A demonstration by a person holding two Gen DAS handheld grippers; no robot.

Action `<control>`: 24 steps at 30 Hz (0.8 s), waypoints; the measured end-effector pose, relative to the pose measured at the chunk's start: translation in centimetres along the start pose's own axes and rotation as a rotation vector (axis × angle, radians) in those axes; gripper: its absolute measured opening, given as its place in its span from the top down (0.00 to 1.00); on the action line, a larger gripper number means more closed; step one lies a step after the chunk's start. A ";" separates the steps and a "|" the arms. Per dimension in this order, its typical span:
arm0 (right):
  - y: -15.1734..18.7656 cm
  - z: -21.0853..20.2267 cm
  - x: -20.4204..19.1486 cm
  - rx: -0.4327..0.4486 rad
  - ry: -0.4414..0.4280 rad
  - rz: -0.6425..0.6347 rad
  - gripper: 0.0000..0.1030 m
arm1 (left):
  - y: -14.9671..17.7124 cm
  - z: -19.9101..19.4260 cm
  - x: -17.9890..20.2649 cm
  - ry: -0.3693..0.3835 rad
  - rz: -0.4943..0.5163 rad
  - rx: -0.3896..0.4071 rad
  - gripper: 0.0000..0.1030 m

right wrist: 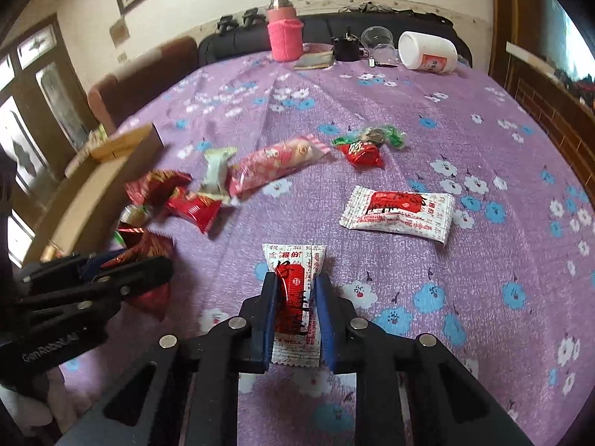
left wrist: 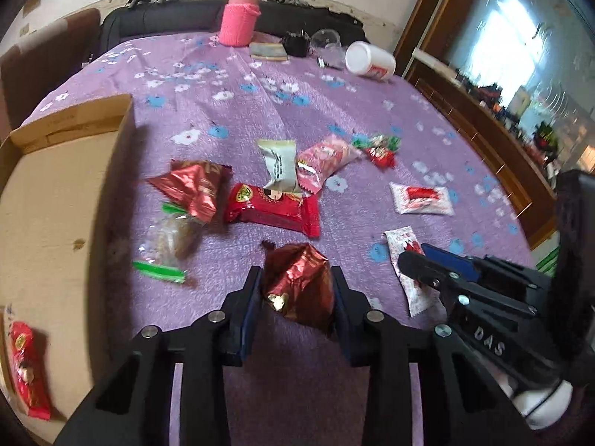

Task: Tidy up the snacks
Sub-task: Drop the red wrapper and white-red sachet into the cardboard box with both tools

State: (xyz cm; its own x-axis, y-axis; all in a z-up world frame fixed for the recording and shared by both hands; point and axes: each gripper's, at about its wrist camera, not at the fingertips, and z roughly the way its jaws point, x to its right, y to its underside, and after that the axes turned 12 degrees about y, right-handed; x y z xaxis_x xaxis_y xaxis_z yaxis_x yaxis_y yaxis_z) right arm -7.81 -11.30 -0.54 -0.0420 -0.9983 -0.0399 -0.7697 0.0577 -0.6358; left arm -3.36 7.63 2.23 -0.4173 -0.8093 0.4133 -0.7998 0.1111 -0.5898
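Observation:
My left gripper [left wrist: 296, 275] is shut on a dark red foil snack [left wrist: 297, 286], low over the purple flowered cloth [left wrist: 260, 104]. My right gripper [right wrist: 296, 280] is shut on a white-and-red packet [right wrist: 295, 260]; in the left wrist view that gripper [left wrist: 420, 264] sits just to the right, on the same packet [left wrist: 403, 245]. Loose snacks lie ahead: a red foil bag [left wrist: 193, 186], a red bar [left wrist: 275, 212], a pale packet [left wrist: 279, 163], a pink packet [left wrist: 323, 160] and another white-and-red packet [right wrist: 399, 212]. A cardboard box [left wrist: 55, 193] at the left holds a red snack [left wrist: 28, 368].
At the far edge of the cloth stand a pink-sleeved bottle [left wrist: 238, 18], a white jar on its side [left wrist: 370, 61] and clear cups [right wrist: 377, 39]. A wooden cabinet [left wrist: 483, 119] runs along the right. A clear snack with green ends [left wrist: 171, 241] lies beside the box.

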 end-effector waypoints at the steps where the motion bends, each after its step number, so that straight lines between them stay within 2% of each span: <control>1: -0.2 -0.6 0.0 0.015 -0.006 0.005 0.79 | 0.0 -0.9 0.0 0.004 0.001 0.020 0.67; 7: -1.5 -3.5 -1.4 0.069 -0.079 0.005 0.79 | -0.8 -6.2 -1.5 0.043 -0.040 0.124 0.67; 11: -2.7 -4.5 -3.6 0.067 -0.156 -0.015 0.79 | -1.5 -10.7 -4.4 0.046 -0.095 0.193 0.67; 13: -3.4 -4.7 -5.4 0.061 -0.200 -0.030 0.79 | -1.8 -12.3 -6.1 0.024 -0.116 0.213 0.67; 17: -4.6 -4.7 -9.3 0.035 -0.297 -0.050 0.78 | -2.1 -15.2 -10.1 -0.080 -0.153 0.237 0.67; 19: -5.2 -4.4 -11.9 0.017 -0.339 -0.069 0.78 | -2.1 -15.8 -12.0 -0.098 -0.177 0.232 0.67; 24: -5.8 -2.4 -18.0 -0.035 -0.369 -0.143 0.78 | -2.1 -15.8 -16.8 -0.132 -0.257 0.202 0.67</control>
State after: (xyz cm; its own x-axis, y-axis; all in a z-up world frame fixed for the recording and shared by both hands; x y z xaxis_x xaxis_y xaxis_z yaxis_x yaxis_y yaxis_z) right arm -4.12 6.32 5.77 0.2940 -0.9274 -0.2312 -0.7728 -0.0883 -0.6285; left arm -1.54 30.12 7.48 -0.1432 -0.8652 0.4805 -0.7647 -0.2115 -0.6087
